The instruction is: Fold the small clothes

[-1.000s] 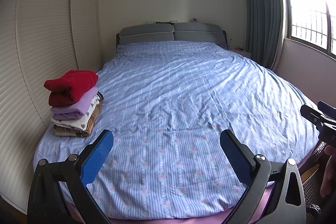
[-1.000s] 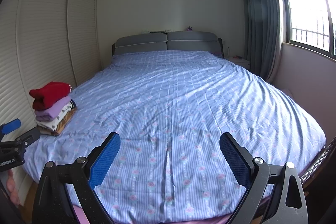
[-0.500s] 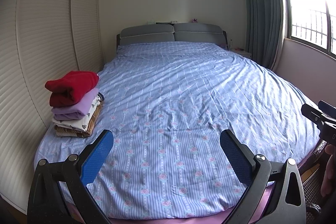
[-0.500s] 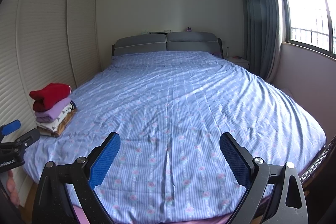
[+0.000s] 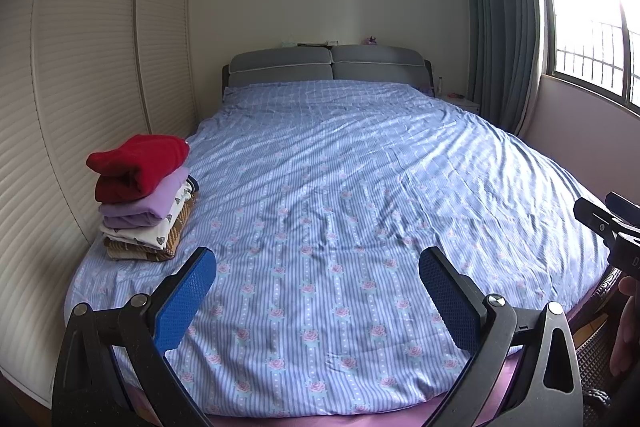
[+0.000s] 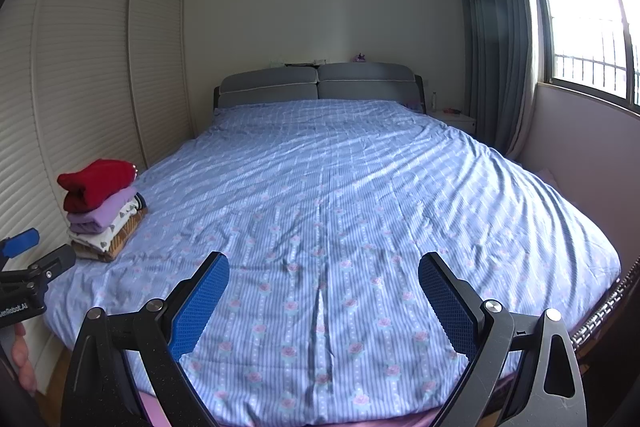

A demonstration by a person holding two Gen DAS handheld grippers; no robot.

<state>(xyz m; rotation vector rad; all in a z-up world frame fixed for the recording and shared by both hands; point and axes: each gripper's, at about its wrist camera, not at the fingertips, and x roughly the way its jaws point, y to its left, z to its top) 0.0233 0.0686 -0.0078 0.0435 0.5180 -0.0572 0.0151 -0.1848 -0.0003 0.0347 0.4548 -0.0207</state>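
Clothes point(image 5: 142, 195) sitting folded in one stack at the left edge of the bed point(image 5: 340, 211), near the foot corner, hard against the slatted wardrobe doors point(image 5: 80, 75): red piece on top, lilac under it, then a white patterned one, then a brown striped one at the bottom. Nothing loose lying anywhere else on the bed, so judging the folding close to done, or waiting on a further garment from outside the views.

Left gripper point(image 5: 316, 291) hovering over the foot of the bed, blue fingers point(image 5: 182, 305) spread wide and holding nothing. Right gripper point(image 6: 322, 297) hovering likewise, to the right of the stack, fingers point(image 6: 200, 303) equally wide and empty.

Risking most around the stack: red top piece bulging and leaning toward the bed's edge, so likely sliding off under a nudge from the left gripper or a tug on the sheet. Adding another piece off-centre probably toppling the pile toward the wardrobe doors. Wide fingers also possibly snagging the rumpled sheet instead of a garment.
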